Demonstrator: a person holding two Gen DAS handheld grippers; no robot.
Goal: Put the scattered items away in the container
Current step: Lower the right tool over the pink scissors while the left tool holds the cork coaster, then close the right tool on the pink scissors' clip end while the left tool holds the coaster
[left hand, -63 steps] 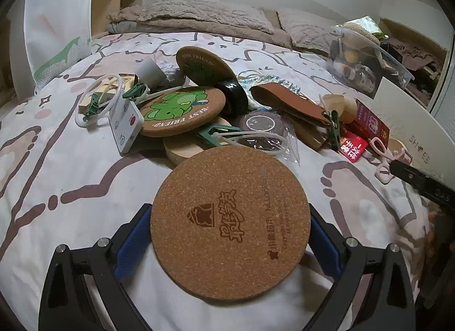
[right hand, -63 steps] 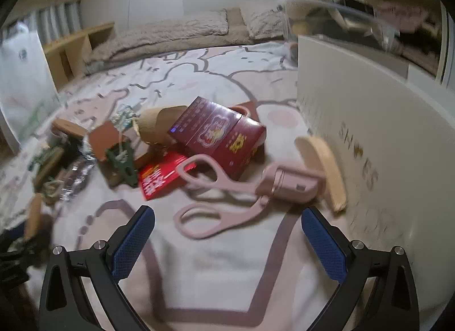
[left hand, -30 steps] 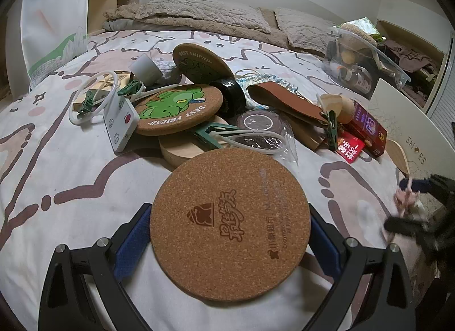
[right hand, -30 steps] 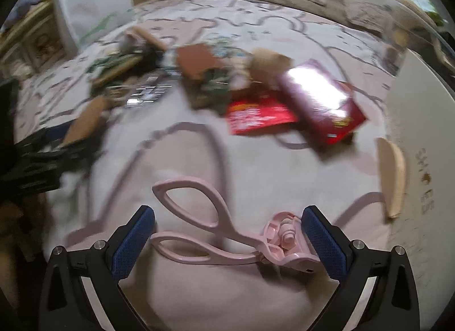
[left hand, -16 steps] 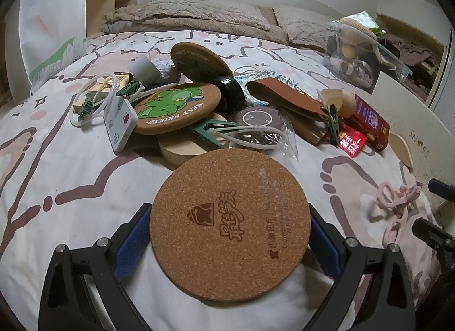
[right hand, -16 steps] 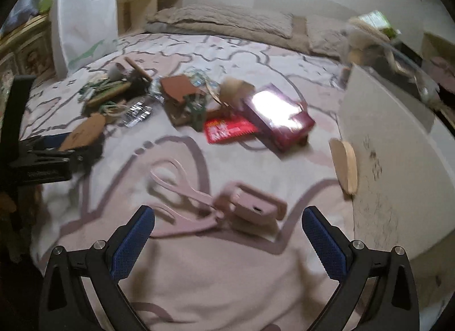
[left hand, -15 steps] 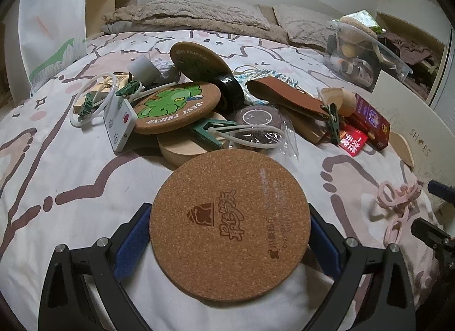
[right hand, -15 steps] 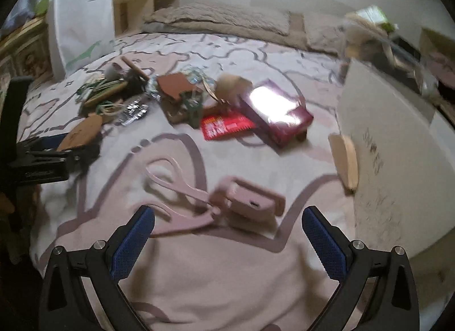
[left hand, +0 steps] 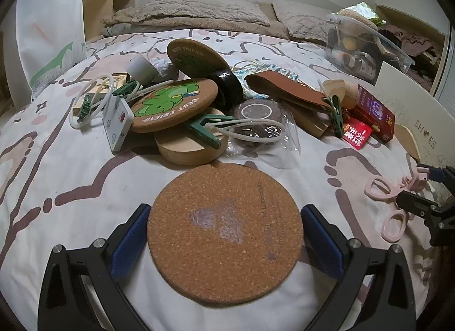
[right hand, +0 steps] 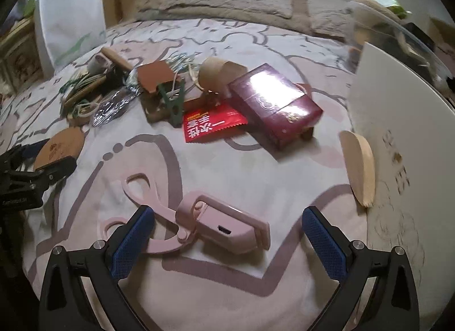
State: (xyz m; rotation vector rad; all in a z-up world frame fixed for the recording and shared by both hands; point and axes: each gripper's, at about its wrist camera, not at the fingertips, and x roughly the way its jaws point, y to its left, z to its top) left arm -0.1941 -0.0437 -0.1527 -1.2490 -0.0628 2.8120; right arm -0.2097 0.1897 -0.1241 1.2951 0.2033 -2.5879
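Note:
A round cork coaster (left hand: 224, 231) sits flat between my blue pads, and my left gripper (left hand: 224, 240) is shut on it just above the bedspread. In the right wrist view the coaster (right hand: 59, 146) shows at the far left. My right gripper (right hand: 227, 237) is open and low over a pink scissor-handled tool (right hand: 224, 222) lying on the bed between its fingers. Whether the left pad (right hand: 132, 238) touches the tool's handle loop I cannot tell. The white shoe box (right hand: 398, 131) stands to the right of the tool.
A heap of coasters, a tape roll, cables, clips and a brown strap (left hand: 284, 89) lies mid-bed. Nearer the shoe box (left hand: 412, 111) are a maroon box (right hand: 273, 103), a red sachet (right hand: 213, 126) and a wooden piece (right hand: 358, 166). A clear plastic tub (left hand: 366, 49) sits behind.
My right gripper has swung back towards the shoe box and come lower, so the pink tool now lies between its fingers. The left gripper has kept the coaster almost still.

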